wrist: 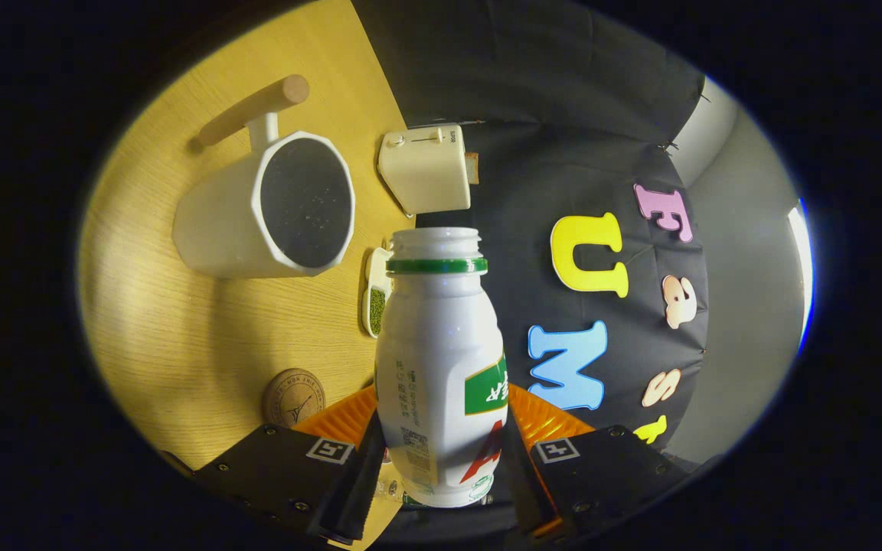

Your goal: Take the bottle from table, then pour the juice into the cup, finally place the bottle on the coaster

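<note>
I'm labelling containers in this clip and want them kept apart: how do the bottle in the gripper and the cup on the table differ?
The bottle is held between the gripper's fingers, both pressing its sides; the cup rests free on the wooden table, beyond the fingers. The bottle has a narrow threaded neck with a green ring; the cup has a wide faceted mouth. The cup has a wooden handle; the bottle carries a printed label. Both are white and uncapped.

We see a glossy smooth plastic bottle [441, 367], clamped betw. the gripper [441, 459] fingers w/ ribbed pads. Table [181, 337]: matt wood-grain. Cup [265, 207]: smooth matt ceramic-looking, wooden handle. Coaster [293, 398]: looks like cork, printed. Toaster [427, 168]: smooth satin plastic. Wall [533, 99]: matt cloth.
</note>
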`<state>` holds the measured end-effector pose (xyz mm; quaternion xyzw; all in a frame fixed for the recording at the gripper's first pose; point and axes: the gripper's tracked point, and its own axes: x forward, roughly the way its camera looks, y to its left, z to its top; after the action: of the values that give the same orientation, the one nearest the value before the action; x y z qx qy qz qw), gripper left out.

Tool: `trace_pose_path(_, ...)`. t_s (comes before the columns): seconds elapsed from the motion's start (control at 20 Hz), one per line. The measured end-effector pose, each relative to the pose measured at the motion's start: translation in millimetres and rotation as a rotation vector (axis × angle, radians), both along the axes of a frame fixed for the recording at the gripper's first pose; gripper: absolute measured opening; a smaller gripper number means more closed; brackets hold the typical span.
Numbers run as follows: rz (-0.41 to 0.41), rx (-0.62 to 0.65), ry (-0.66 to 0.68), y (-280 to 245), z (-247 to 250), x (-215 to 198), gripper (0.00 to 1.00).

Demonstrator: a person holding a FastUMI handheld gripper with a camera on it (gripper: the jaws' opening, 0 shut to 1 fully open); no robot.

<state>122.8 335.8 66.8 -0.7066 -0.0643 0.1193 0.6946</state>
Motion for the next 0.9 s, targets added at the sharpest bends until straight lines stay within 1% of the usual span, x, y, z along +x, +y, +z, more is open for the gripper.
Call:
trace_pose_path(0.3,0.01,-0.067,-0.032,2.9,2.4,-0.8,0.71)
trace_pose_path(0.9,0.031,-0.126,-0.059,8.2,6.5,-2.5,0.71)
